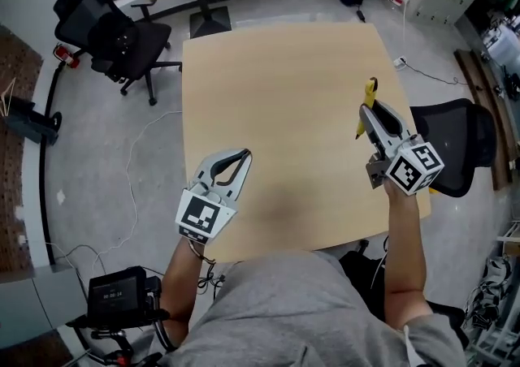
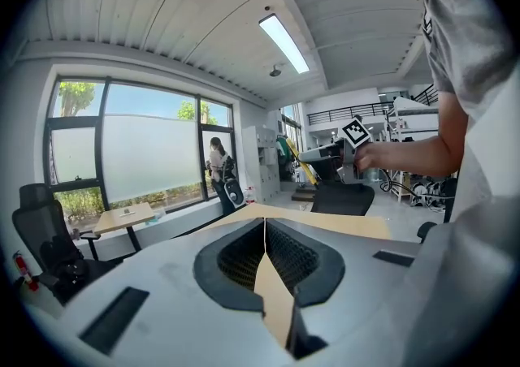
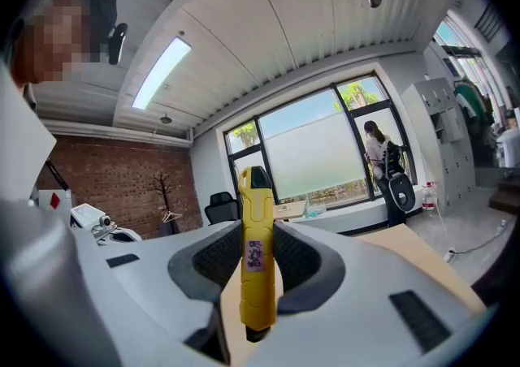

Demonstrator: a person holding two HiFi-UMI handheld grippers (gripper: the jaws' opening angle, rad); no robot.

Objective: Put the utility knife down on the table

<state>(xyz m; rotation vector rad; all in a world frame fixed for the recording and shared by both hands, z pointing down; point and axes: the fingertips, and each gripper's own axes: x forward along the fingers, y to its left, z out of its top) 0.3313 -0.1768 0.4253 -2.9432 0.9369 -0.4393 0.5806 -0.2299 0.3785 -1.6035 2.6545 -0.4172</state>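
- The utility knife [image 3: 256, 256] is pinched in your right tool [image 1: 370, 116], sticking out past its tips, over the right side of the bench [image 1: 276, 89].
- Your left tool [image 1: 241, 159] is pressed together, empty, over the near left.

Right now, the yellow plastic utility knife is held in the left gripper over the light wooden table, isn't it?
Not the left. The yellow plastic utility knife is held in the right gripper over the light wooden table, as the right gripper view shows; the left gripper is shut with nothing in it.
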